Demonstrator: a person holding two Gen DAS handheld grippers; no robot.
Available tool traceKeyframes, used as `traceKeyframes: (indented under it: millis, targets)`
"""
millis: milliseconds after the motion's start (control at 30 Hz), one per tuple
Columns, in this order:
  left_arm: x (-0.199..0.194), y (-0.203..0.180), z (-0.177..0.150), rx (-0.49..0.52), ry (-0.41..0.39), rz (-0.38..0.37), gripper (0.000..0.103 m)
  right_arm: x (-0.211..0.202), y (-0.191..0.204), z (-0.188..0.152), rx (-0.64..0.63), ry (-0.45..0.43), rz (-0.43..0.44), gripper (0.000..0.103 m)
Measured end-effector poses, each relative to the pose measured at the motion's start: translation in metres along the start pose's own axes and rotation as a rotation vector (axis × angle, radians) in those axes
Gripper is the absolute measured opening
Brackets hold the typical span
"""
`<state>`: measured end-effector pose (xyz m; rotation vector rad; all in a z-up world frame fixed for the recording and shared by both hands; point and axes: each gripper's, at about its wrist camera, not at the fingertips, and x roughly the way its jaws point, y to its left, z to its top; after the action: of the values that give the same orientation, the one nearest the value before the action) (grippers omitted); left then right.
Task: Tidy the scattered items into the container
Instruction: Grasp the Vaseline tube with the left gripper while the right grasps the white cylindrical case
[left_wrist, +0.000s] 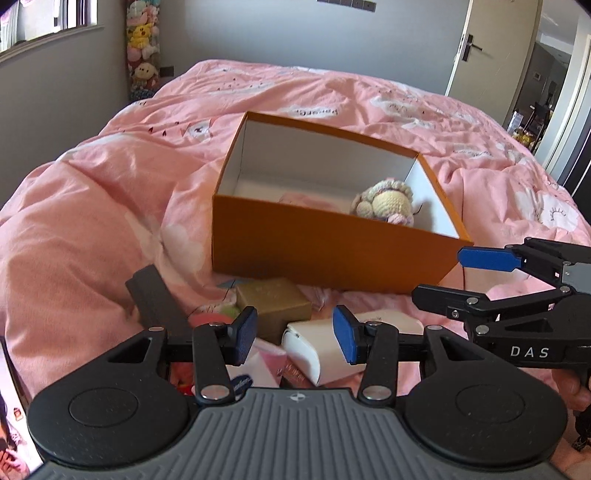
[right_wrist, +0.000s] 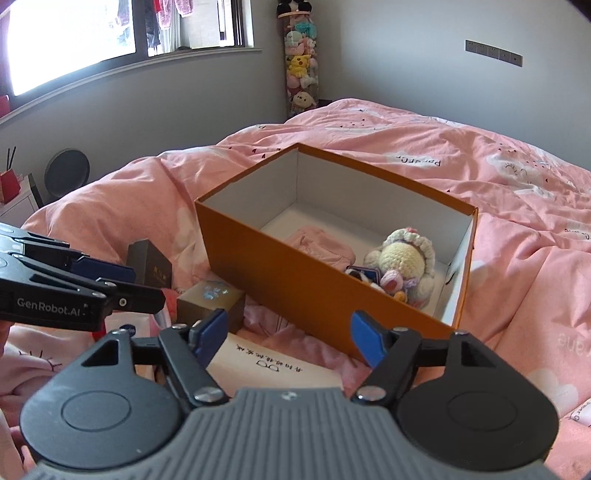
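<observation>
A: A pink quilt (right_wrist: 461, 155) is covering the bed, grey walls are standing behind it, a window (right_wrist: 74, 33) is glowing at ten o'clock in the right view, and a door (left_wrist: 491, 48) is standing at one o'clock in the left view.

B: Where is the box sitting?

A: The orange box (left_wrist: 325, 251) is lying open on the quilt, dead centre at twelve o'clock from both claws. A knitted doll (right_wrist: 402, 262) is resting inside by its right wall, with a pink cloth (right_wrist: 321, 247) beside it at nine o'clock. The floor toward the far corner is lying bare.

B: And the loose things?

A: They are crowding the box's near edge. A brown box (left_wrist: 273, 299) is sitting just before the wall, a white case (left_wrist: 321, 343) is lying at its five o'clock, and a dark box (right_wrist: 149, 264) is leaning at ten o'clock. A white card (right_wrist: 273, 365) is lying flat under the right claw.

B: The claws?

A: The left claw (left_wrist: 295, 336) is hanging with its pads apart over the white case, gripping nothing. The right claw (right_wrist: 288, 338) is also standing apart and empty, just short of the box's near wall, over the card.

B: Room to move?

A: Wide quilt is lying free at three o'clock of the box and beyond its far rim. The claws are hanging close side by side, the right one's fingers (left_wrist: 487, 258) reaching near the box's near right corner.
</observation>
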<state>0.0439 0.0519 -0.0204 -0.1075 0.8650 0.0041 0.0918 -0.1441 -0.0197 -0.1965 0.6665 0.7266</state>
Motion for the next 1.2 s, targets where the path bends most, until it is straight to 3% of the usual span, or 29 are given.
traceKeyframes:
  millis: [300, 633, 900, 1200]
  targets:
    - [0.005, 0.023, -0.021, -0.138, 0.158, 0.102, 0.053, 0.018, 0.017, -0.015, -0.071, 0.098, 0.035, 0.072]
    - [0.021, 0.032, -0.035, -0.247, 0.244, 0.123, 0.054, 0.027, 0.019, -0.024, -0.097, 0.14, 0.037, 0.072]
    - [0.035, 0.029, -0.042, -0.227, 0.23, 0.123, 0.063, 0.034, 0.022, -0.027, -0.119, 0.164, 0.062, 0.072]
    - [0.033, 0.023, -0.041, -0.185, 0.2, 0.075, 0.057, 0.052, 0.029, -0.03, -0.206, 0.226, 0.102, 0.071]
